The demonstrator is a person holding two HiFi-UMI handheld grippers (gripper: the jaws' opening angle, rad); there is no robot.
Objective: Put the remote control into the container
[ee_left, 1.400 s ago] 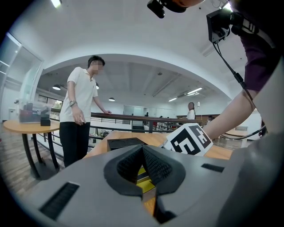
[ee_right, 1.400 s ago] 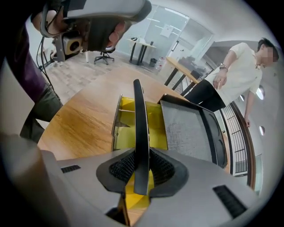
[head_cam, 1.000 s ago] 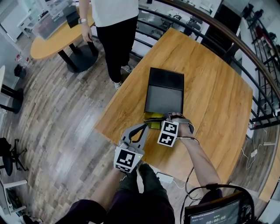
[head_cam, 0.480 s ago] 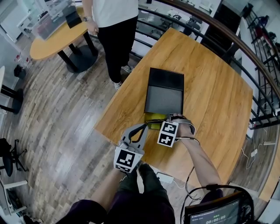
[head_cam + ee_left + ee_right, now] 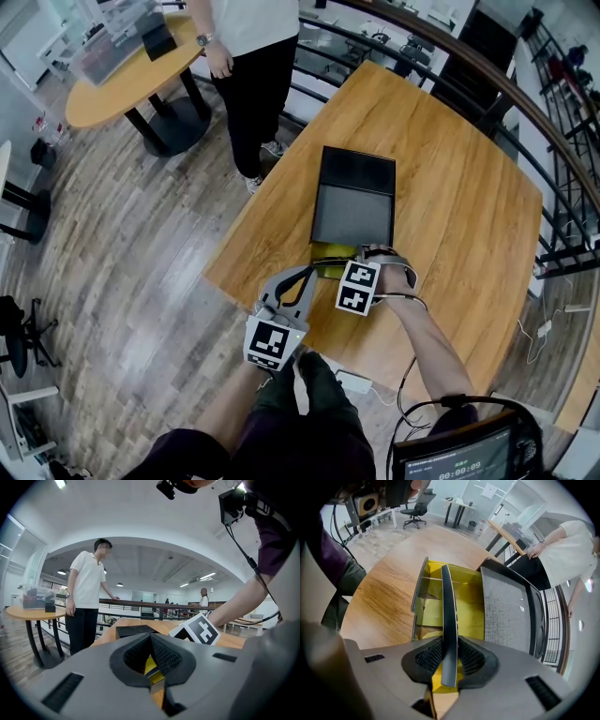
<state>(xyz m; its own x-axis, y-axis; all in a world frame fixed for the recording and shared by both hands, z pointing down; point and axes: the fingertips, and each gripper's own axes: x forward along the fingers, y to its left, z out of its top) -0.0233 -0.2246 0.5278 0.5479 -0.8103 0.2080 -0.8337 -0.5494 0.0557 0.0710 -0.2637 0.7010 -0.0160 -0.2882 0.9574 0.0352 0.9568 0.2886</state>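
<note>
Holding the remote control (image 5: 446, 620) on edge, our right gripper (image 5: 449, 658) has its fingers clenched on the near end. The slim dark body reaches out over the yellow container (image 5: 421, 597), which sits by the near edge of the bench (image 5: 450, 187), just beside the near side of a black tray (image 5: 352, 199). Our left gripper (image 5: 151, 641) rests at that same edge, just left of the container, its fingers closed together with nothing between them.

Container (image 5: 323, 269) before box (image 5: 354, 214), on table (image 5: 459, 197)
</note>
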